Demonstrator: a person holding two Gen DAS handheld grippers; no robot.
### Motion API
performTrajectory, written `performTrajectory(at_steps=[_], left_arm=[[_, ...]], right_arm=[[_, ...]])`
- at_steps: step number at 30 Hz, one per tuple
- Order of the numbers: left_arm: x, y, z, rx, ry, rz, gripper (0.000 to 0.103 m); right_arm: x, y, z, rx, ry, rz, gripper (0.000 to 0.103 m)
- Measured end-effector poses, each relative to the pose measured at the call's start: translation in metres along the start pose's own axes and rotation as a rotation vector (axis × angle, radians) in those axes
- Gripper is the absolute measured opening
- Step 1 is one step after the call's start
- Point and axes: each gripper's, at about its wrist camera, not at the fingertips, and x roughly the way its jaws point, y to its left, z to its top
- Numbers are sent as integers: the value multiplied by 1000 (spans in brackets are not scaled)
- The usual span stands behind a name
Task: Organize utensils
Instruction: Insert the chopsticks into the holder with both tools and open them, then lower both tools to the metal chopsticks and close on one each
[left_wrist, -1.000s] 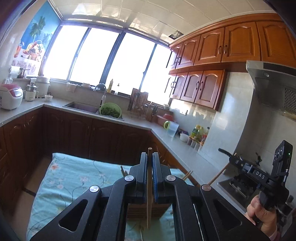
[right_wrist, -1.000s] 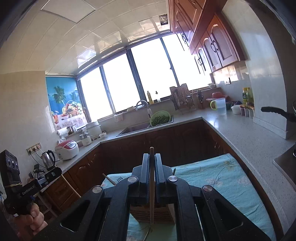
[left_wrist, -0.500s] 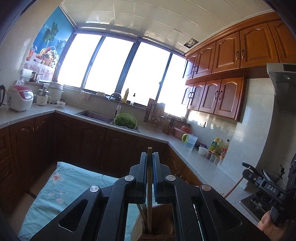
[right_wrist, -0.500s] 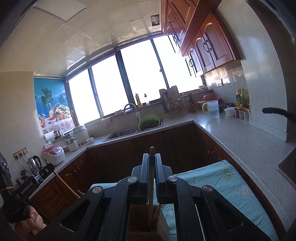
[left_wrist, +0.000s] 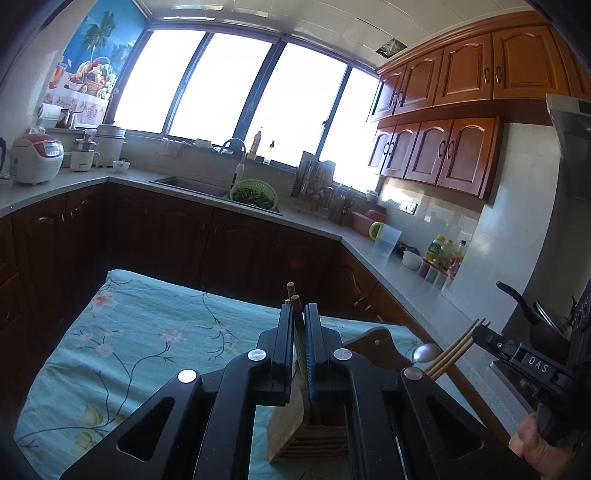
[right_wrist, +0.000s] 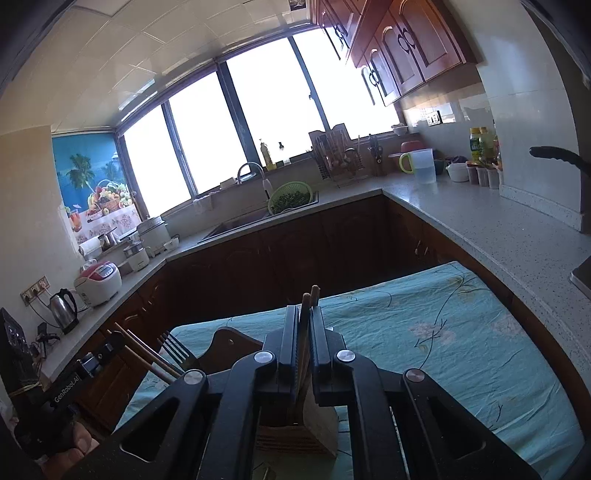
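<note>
1. Comparing both wrist views with those from a second ago, each camera has tipped downward: the wooden utensil holder (left_wrist: 308, 435) now shows well below the fingers, standing on the teal floral tablecloth (left_wrist: 129, 350), where earlier only its top edge peeked out.

2. The left gripper (left_wrist: 299, 314) is clamped on a pair of wooden chopsticks (left_wrist: 293, 295); their tips poke above the fingers and the lower ends run down into the holder. A second ago a single stick seemed to show between these fingers; now two tips are distinct.

3. The right gripper (right_wrist: 304, 314) likewise grips its own chopsticks (right_wrist: 309, 295), also two tips now, with the shafts reaching into the wooden holder as seen from the right wrist (right_wrist: 295, 432).

4. In the left view the other pair (left_wrist: 454, 349) slants beside a metal spoon (left_wrist: 424, 352); in the right view a fork (right_wrist: 175, 350) stands near the left pair (right_wrist: 144, 350). Both seem already slotted in the holder, though their lower ends are hidden.

5. Judged from this, both pairs have gone from hovering over the holder to sitting partly inside it, so the placing step looks nearly complete. Whether the sticks touch the bottom cannot be told.

6. The likely next need is for the fingers to let go without tipping the holder.
</note>
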Motion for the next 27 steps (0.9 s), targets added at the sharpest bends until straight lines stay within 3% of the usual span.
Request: performTrajectory(at_steps=[10, 12, 13, 14, 15, 16, 17, 20, 27], left_arm=[[-9, 23, 9, -6, 28, 2, 6], [-7, 24, 8, -26, 58, -16, 21], [-9, 25, 9, -35, 55, -14, 27], [-13, 26, 12, -39, 46, -7, 38], [-18, 27, 12, -43, 38, -3, 49], [-24, 28, 13, -47, 31, 0, 55], [-31, 29, 11, -52, 26, 4, 64], [-50, 34, 2, -78, 33, 8, 78], [-95, 42, -27, -102, 83, 21, 80]], right_arm=[[3, -6, 4, 31, 13, 6, 9], [3, -7, 4, 44, 18, 20, 12], [1, -8, 4, 50, 15, 27, 17], [-2, -10, 5, 58, 9, 37, 37], [-7, -12, 5, 68, -3, 48, 50], [-13, -14, 4, 81, -23, 58, 72], [-20, -16, 3, 93, -46, 63, 82], [-41, -22, -1, 121, -84, 78, 95], [-78, -31, -24, 145, -76, 69, 95]])
